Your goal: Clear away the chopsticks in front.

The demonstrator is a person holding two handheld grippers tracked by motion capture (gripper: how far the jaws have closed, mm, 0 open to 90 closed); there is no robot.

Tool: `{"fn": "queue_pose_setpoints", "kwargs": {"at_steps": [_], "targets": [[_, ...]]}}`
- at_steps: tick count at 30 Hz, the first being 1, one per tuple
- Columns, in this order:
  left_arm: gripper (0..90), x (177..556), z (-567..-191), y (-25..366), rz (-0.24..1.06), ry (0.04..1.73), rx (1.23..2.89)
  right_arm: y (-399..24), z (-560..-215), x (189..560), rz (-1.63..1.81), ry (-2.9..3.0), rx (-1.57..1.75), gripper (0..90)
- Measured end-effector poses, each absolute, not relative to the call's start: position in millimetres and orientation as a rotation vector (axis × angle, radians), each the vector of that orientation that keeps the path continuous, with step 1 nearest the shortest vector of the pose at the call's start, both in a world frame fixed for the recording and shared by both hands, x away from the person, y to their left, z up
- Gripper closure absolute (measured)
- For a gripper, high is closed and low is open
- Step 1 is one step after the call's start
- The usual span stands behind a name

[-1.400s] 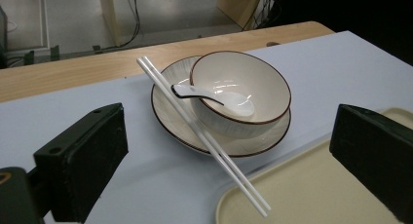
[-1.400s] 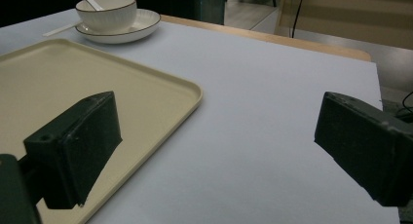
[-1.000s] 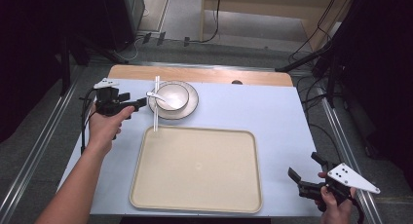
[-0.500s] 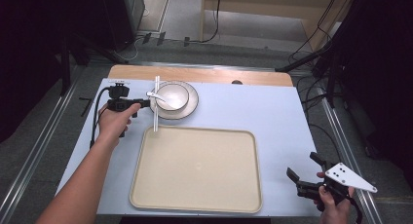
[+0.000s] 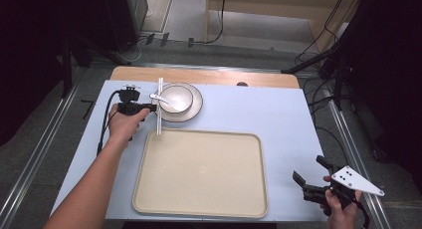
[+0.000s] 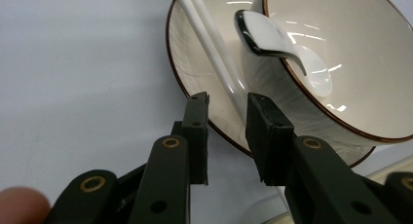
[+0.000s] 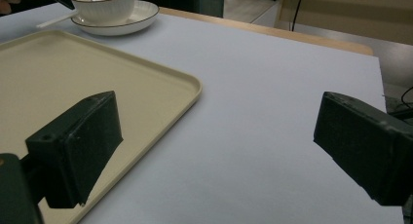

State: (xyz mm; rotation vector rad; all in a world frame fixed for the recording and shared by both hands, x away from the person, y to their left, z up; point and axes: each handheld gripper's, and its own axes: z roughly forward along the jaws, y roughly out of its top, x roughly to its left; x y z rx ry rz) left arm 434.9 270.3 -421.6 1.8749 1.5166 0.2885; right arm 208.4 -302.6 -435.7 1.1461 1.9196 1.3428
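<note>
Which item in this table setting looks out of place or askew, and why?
The white chopsticks lie propped on the plate's left rim, one end overhanging the tray. The left gripper, jaws just closing, straddles them. Nothing is spilled or damaged.

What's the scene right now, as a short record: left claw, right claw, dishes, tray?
left claw: jaws have just been closing around the white chopsticks, a gap showing on the left
right claw: open, holding nothing, near the table's right corner
chopsticks: leaning on the plate rim
bowl: on the plate, spoon inside
tray: bare
</note>
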Motion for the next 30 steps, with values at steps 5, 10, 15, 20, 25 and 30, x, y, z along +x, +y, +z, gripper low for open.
{"fn": "queue_pose_setpoints", "kwargs": {"at_steps": [5, 10, 15, 20, 25, 30], "targets": [[70.6, 437.1, -414.8, 262.7, 0.306, 1.516, 1.895, -302.4, -436.3, 208.8, 1.341, 1.924, 1.147, 3.6], [69.8, 439.5, -417.4, 259.4, 0.326, 1.540, 1.916, -302.2, -436.6, 208.9, 1.338, 1.925, 1.148, 3.6], [69.4, 440.7, -418.9, 258.7, 0.338, 1.544, 1.926, -303.0, -437.3, 208.9, 1.336, 1.925, 1.155, 3.7], [69.7, 441.9, -420.3, 260.6, 0.362, 1.575, 1.936, -302.9, -437.6, 209.4, 1.332, 1.926, 1.156, 3.7], [67.1, 440.7, -415.6, 259.4, 0.331, 1.568, 1.889, -303.0, -437.7, 209.5, 1.329, 1.925, 1.162, 3.7], [60.1, 442.0, -418.8, 258.9, 0.322, 1.612, 1.895, -302.6, -438.0, 210.1, 1.331, 1.926, 1.162, 3.8]]}}
